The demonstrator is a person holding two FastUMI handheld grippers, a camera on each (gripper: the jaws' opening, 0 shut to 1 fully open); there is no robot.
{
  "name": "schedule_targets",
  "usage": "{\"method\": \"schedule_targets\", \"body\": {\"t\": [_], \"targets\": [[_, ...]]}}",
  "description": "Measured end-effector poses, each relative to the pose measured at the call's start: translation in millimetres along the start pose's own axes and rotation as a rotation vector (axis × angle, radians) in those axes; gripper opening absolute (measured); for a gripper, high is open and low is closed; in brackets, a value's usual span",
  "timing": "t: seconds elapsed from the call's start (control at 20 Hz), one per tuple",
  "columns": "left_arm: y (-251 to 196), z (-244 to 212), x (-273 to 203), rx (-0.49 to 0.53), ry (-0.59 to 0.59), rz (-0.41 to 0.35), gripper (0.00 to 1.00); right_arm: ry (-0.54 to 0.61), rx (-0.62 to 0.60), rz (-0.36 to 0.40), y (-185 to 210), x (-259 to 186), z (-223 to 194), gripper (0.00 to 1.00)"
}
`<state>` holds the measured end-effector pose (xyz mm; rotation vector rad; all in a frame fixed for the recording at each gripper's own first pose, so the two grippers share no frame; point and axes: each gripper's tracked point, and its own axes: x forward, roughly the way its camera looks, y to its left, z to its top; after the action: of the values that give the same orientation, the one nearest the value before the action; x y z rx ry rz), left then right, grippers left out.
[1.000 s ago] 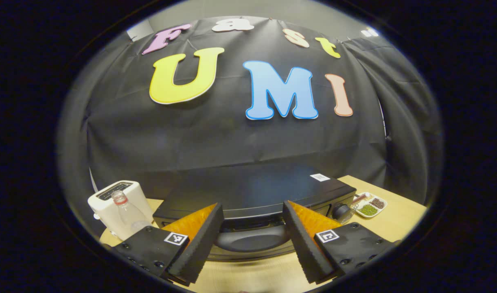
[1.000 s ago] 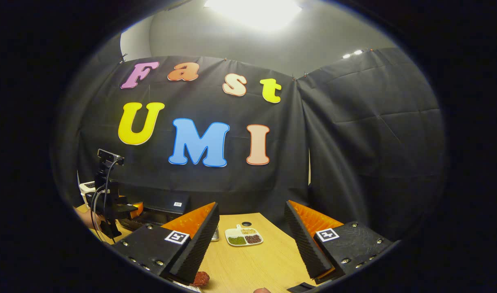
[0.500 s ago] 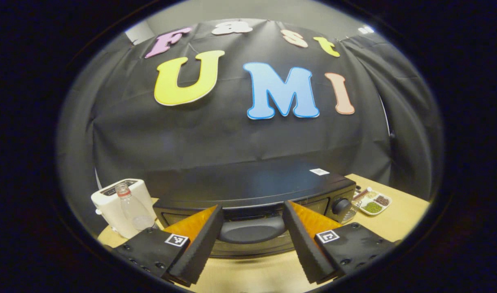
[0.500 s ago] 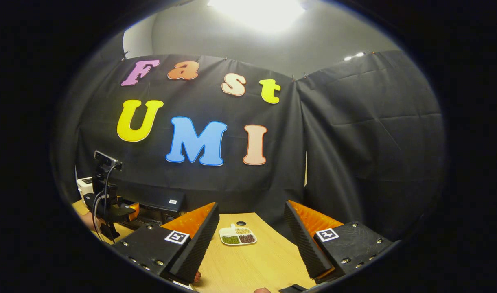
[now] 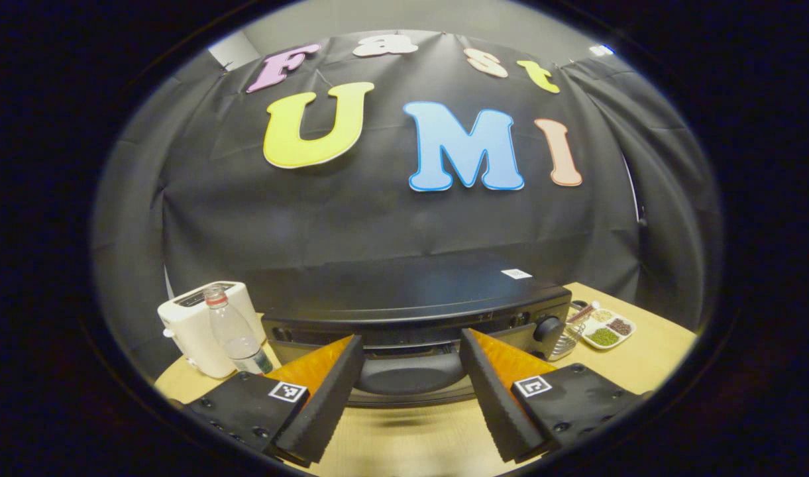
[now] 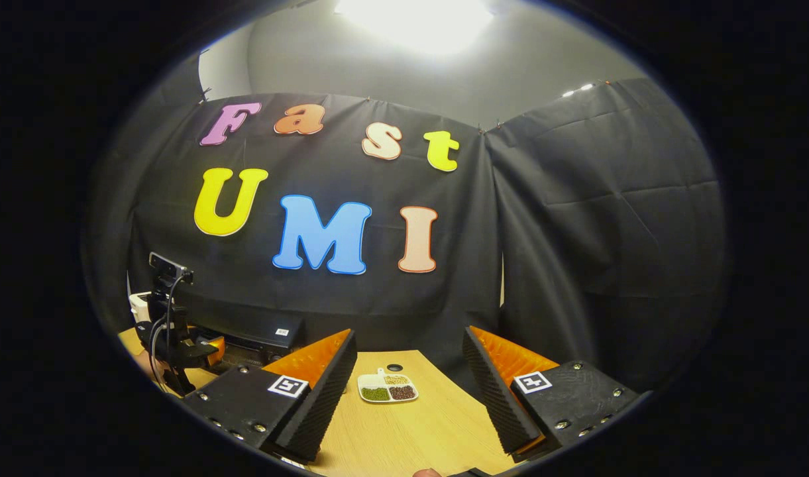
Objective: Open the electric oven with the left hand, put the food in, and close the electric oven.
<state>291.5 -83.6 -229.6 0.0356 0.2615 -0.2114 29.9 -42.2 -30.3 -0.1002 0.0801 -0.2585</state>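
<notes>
The black electric oven (image 5: 411, 298) stands shut straight ahead in the left gripper view. Its curved door handle (image 5: 407, 374) lies level with my left gripper (image 5: 411, 338), whose jaws stand open on either side of it, apart from it. A round knob (image 5: 548, 328) sits on the oven's right front. In the right gripper view my right gripper (image 6: 409, 333) is open over the wooden table (image 6: 417, 424) with nothing between its fingers. Far to its left, the left gripper (image 6: 209, 348) is up against the oven (image 6: 262, 331), held by a hand.
A white toaster (image 5: 202, 324) and a clear bottle with a red cap (image 5: 235, 334) stand left of the oven. A white divided dish of beans (image 5: 606, 328) (image 6: 386, 387) lies on the table to the oven's right.
My left gripper has dropped lower in front of the oven, so more of its front and handle shows. A reddish piece at the bottom of the right gripper view has slid out of sight.
</notes>
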Motion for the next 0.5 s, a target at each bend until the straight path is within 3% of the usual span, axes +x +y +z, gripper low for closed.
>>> {"method": "schedule_targets", "body": {"t": [0.5], "targets": [[-4.6, -25.8, -34.3, -0.001, 0.046, 0.049, 1.0, -0.005, 0.034, 0.041, -20.3, 5.0, -4.5, 0.98]]}}
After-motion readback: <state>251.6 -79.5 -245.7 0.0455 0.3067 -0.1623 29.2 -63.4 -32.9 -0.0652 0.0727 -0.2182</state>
